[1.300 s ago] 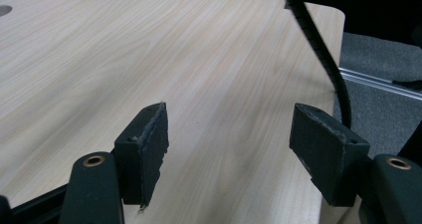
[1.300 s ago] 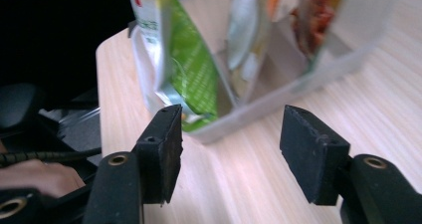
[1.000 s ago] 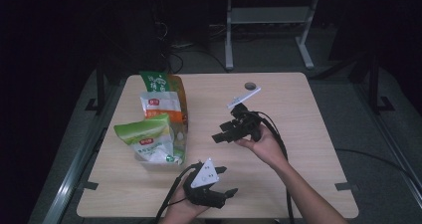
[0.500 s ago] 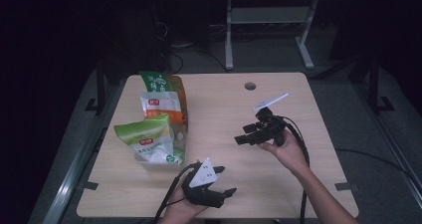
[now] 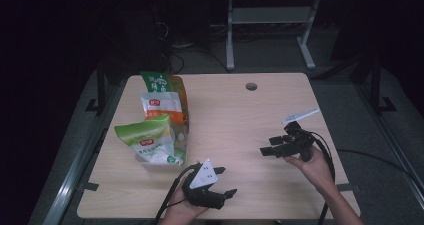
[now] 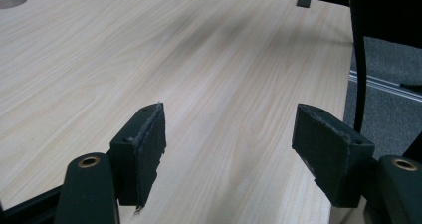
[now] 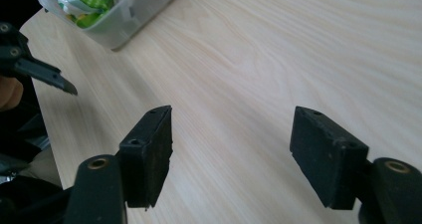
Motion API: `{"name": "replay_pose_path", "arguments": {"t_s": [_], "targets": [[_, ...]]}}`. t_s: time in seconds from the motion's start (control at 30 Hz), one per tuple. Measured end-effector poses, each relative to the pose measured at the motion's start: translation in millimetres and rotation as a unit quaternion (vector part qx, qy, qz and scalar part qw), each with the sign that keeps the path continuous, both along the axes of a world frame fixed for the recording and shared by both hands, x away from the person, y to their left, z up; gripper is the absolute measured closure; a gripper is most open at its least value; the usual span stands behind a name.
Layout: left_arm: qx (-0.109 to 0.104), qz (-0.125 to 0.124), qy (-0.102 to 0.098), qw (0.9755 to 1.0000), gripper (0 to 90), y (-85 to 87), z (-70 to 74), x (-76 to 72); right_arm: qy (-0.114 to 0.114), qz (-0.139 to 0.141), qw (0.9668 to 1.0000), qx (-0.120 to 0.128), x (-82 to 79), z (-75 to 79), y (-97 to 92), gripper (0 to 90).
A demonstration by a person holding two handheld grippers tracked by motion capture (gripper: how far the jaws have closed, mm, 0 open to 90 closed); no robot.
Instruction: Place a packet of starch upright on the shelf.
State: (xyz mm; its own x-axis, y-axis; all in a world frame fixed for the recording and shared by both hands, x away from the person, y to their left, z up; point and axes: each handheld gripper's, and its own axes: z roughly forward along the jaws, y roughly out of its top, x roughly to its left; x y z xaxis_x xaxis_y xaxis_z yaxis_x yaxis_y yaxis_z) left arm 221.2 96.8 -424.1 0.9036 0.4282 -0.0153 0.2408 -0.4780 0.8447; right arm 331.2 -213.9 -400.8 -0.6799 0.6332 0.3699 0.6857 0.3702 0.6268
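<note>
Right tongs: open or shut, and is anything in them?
Open and empty. In the right gripper view the right tongs have jaws standing wide apart with bare table between them; they have just been opening.

High view looks forward and down over the whole desk from above (well back). Both gripper views skim the same bare wood from close up.

Printed matter: present on three snack bags, none of it legible.
Rear green bag bears pale characters, too small to read. Middle white-and-orange bag carries a small red logo patch, unreadable. Front light-green bag shows dark print on its white lower panel, blurred. Its green-and-white print in the right gripper view is likewise indistinct. No numbers or signs readable elsewhere.
</note>
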Motion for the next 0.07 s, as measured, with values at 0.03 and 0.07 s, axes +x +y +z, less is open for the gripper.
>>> {"name": "replay_pose_path", "arguments": {"t_s": [0.03, 0.07], "targets": [[-0.004, 0.0, -0.001, 1.0, 28.5, -0.7, -0.8, -0.3, 0.0, -0.003, 1.0, 0.0, -2.9, -2.3, -3.3, 31.0], [-0.003, 0.0, -0.001, 1.0, 28.5, -0.8, -0.9, -0.5, 0.001, -0.005, 1.0, 0.003, -6.0, -4.5, -6.3, 30.8]]}}
